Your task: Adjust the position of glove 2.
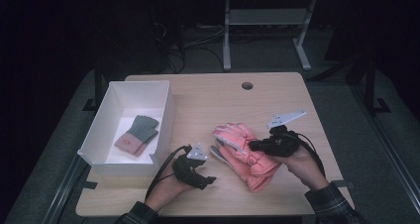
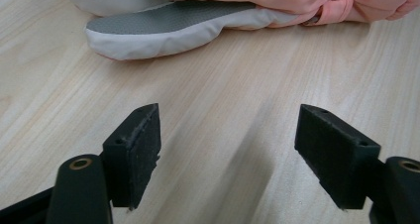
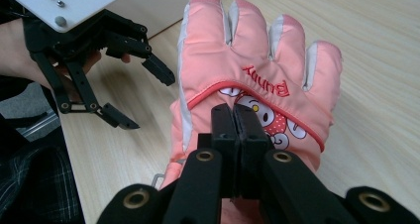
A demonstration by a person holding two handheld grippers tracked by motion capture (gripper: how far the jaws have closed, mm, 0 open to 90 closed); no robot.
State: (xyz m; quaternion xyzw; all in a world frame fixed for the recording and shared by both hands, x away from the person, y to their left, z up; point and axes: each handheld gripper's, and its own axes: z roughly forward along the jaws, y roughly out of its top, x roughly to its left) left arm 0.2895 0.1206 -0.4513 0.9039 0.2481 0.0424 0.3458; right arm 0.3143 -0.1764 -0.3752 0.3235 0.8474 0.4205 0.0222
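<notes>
While the right gripper sits with jaws pressed together, pinching the pink glove at its cuff, right of the white box, the left gripper waits spread, empty. Step: pick-up. Next, likely: lift, carry boxward, beside the knit glove.

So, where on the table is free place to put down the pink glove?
Bare wood lies behind the pink glove, up to the hole, and right of it to the table edge. Crowded: the left, with the box and left gripper.
</notes>
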